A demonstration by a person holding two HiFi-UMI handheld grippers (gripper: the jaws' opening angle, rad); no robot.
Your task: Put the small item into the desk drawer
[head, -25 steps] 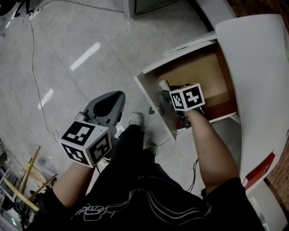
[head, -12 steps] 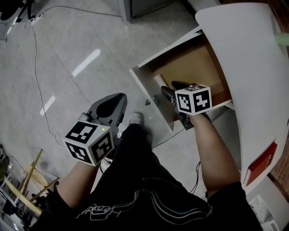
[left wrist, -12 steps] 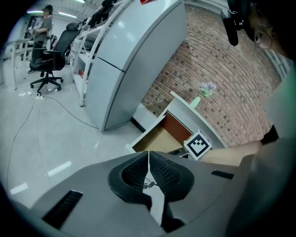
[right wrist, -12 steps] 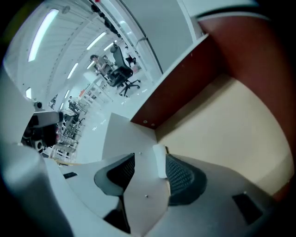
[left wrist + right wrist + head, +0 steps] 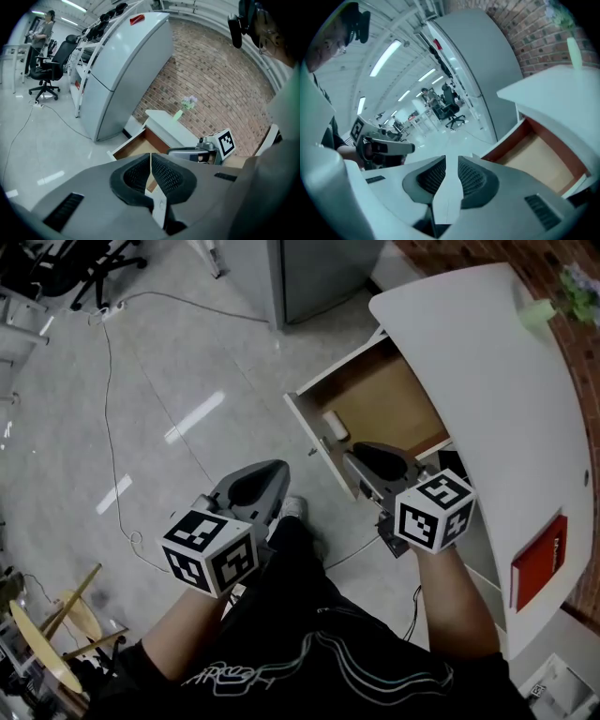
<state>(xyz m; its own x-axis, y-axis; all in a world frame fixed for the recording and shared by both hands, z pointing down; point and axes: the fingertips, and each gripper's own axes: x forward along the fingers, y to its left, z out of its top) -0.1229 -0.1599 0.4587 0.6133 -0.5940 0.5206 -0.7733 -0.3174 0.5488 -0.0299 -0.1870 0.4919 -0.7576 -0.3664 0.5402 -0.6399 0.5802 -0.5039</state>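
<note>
Item [image 5: 335, 425] lies in the open drawer [image 5: 389, 395], just ahead of my right gripper [image 5: 364, 463], whose empty jaws are closing. Left gripper [image 5: 267, 474] is closed, empty. I should back straight out, clear of the drawer front.

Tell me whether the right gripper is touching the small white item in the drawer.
Apart. The head view shows bare drawer floor between the white item and the right gripper; the right gripper view shows its closing jaws empty.

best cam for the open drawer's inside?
Head view: looks down into the drawer, most of its bottom visible. Right gripper view shows part of the bottom; left gripper view only a distant corner.
</note>
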